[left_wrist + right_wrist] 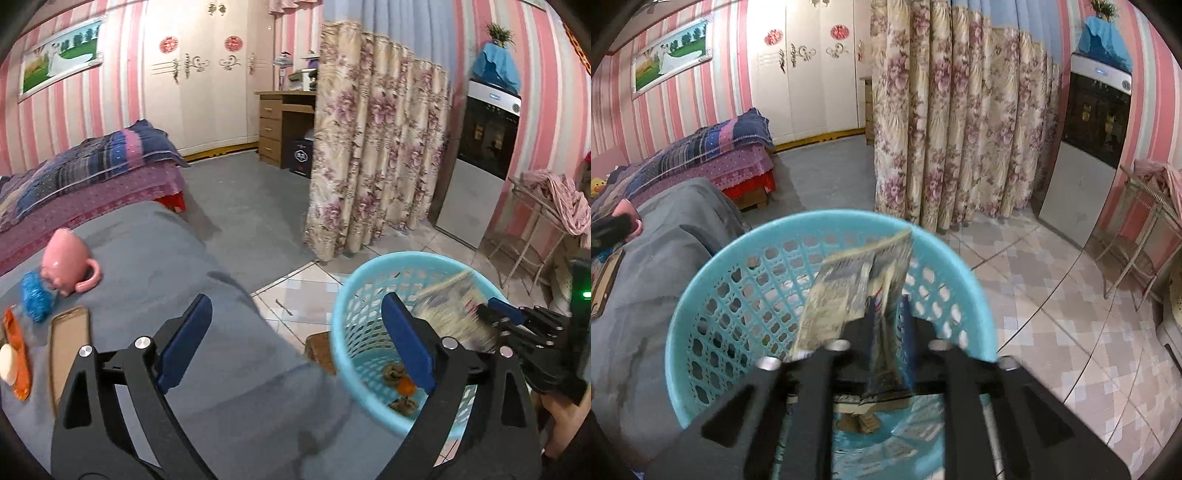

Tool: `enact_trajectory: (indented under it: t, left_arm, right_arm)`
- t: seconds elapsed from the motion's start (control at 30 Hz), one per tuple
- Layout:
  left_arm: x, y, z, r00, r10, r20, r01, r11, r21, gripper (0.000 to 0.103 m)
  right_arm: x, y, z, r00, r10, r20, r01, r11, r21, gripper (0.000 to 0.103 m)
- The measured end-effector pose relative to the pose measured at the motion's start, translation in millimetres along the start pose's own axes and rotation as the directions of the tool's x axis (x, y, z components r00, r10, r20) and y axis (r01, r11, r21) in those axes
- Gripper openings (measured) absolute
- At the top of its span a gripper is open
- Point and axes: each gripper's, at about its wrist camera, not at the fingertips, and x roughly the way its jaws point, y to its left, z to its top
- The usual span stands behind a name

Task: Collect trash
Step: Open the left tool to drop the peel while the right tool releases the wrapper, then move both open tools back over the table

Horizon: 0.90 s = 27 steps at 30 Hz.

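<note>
A crumpled wrapper (849,291), blurred, hangs over the blue lattice basket (713,266) between the part-open jaws of the right gripper (886,317); whether the pads grip it I cannot tell. The basket stands on pale tiles (1052,295) beside a grey-covered table (155,251). The left gripper (295,332) gapes wide, empty. On the table sit a pink mug (68,262) and an orange packet (18,354). Beyond hang a floral curtain (373,140) and pink-striped walls (74,110).

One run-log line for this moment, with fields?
phase: dropping trash | right gripper: open, paper wrapper between jaws over blue basket | left gripper: open, empty
</note>
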Motion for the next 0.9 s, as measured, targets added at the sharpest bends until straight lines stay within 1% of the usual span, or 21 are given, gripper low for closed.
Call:
enact_trajectory:
  t: [0.03,0.1,0.17,0.2,0.23,0.27,0.37,0.43,0.53,0.57,0.63,0.67,0.73,0.83,0.87,0.9]
  left_arm:
    - [-4,5,-1,1.000,0.006,0.002,-0.006,1.000,-0.003,0.091]
    - [-15,18,-3,0.999,0.034,0.011,-0.034,0.999,-0.007,0.091]
    - [-24,31,-5,0.998,0.060,0.015,-0.059,0.998,-0.019,0.092]
    - [-30,40,-5,0.997,0.073,0.017,-0.073,0.997,-0.033,0.092]
    - [-34,46,-5,0.996,0.083,0.018,-0.082,0.996,-0.044,0.093]
    - [-39,54,-6,0.995,0.094,0.020,-0.092,0.994,-0.056,0.093]
    - [-54,75,-8,0.989,0.147,0.021,-0.145,0.986,-0.075,0.095]
    - [-65,90,-11,0.983,0.182,0.023,-0.180,0.981,-0.077,0.095]
    - [-83,114,-18,0.970,0.242,0.019,-0.239,0.966,-0.101,0.097]
    - [-90,125,-20,0.962,0.273,0.014,-0.270,0.956,-0.116,0.097]
    - [-103,145,-26,0.956,0.294,0.013,-0.289,0.946,-0.147,0.097]
    - [-107,152,-28,0.953,0.302,0.011,-0.297,0.942,-0.158,0.097]
    - [-118,172,-34,0.943,0.333,0.004,-0.326,0.927,-0.185,0.097]
    - [-131,199,-43,0.930,0.368,-0.005,-0.360,0.907,-0.218,0.097]
    - [-134,207,-46,0.925,0.381,-0.009,-0.373,0.900,-0.226,0.097]
    - [-137,216,-49,0.918,0.396,-0.014,-0.388,0.892,-0.233,0.097]
  right_arm:
    - [1,1,-1,1.000,-0.004,-0.001,0.004,1.000,0.003,0.055]
    - [4,4,-4,1.000,0.004,-0.014,-0.004,1.000,0.021,0.056]
    - [0,9,-4,1.000,0.014,-0.009,-0.014,0.999,0.038,0.062]
    - [-2,11,-6,1.000,0.013,0.000,-0.013,0.999,0.041,0.075]
    - [-5,15,-5,1.000,0.010,0.012,-0.010,0.999,0.045,0.083]
    - [-9,21,-4,1.000,0.008,0.029,-0.009,0.999,0.044,0.086]
    - [-19,42,2,0.998,0.014,0.055,-0.015,1.000,0.025,0.087]
    - [-27,57,8,0.997,0.031,0.073,-0.033,0.999,0.019,0.088]
    - [-45,92,20,0.989,0.089,0.118,-0.089,0.996,-0.008,0.092]
    - [-48,100,22,0.987,0.102,0.126,-0.100,0.995,-0.016,0.094]
    - [-58,121,27,0.980,0.140,0.145,-0.136,0.990,-0.035,0.095]
    - [-63,139,30,0.974,0.173,0.150,-0.167,0.985,-0.048,0.095]
    - [-67,164,34,0.967,0.207,0.145,-0.200,0.978,-0.065,0.095]
    - [-71,195,35,0.959,0.247,0.136,-0.238,0.968,-0.085,0.095]
    - [-72,213,35,0.954,0.270,0.132,-0.257,0.961,-0.105,0.095]
    - [-74,223,35,0.952,0.278,0.130,-0.264,0.958,-0.116,0.095]
